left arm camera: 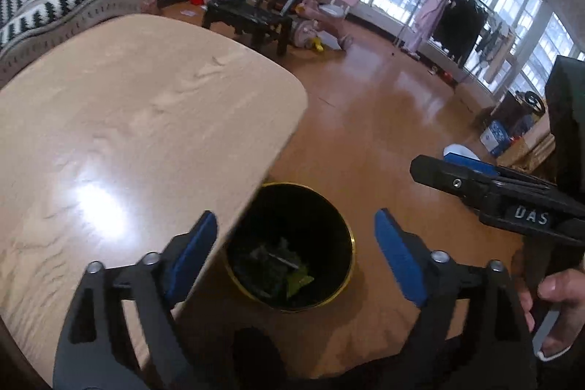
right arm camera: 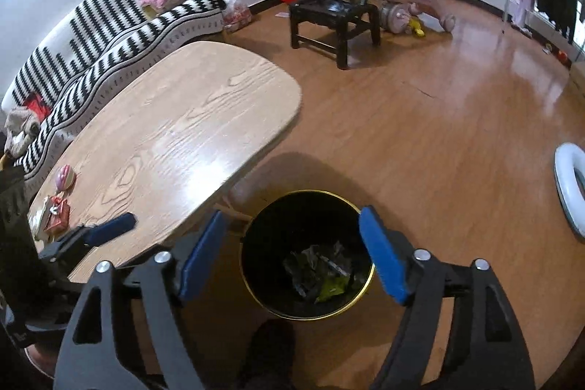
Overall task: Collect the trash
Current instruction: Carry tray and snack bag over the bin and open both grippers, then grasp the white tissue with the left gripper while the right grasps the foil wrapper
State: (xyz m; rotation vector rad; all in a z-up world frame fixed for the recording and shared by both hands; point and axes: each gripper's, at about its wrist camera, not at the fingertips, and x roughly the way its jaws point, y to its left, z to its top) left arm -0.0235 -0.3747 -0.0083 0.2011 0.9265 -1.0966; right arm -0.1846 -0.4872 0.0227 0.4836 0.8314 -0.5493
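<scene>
Right wrist: bin below gripper

From my left wrist camera I look steeply down past the table edge into the bin close below, while my right wrist camera, slightly higher and farther right, faces the same bin, table and black chair beyond.

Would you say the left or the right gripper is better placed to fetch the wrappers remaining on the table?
Probably the left gripper: it is open, empty and already over the table, beside the red wrapper. The right gripper, also open, hangs above the bin.
</scene>
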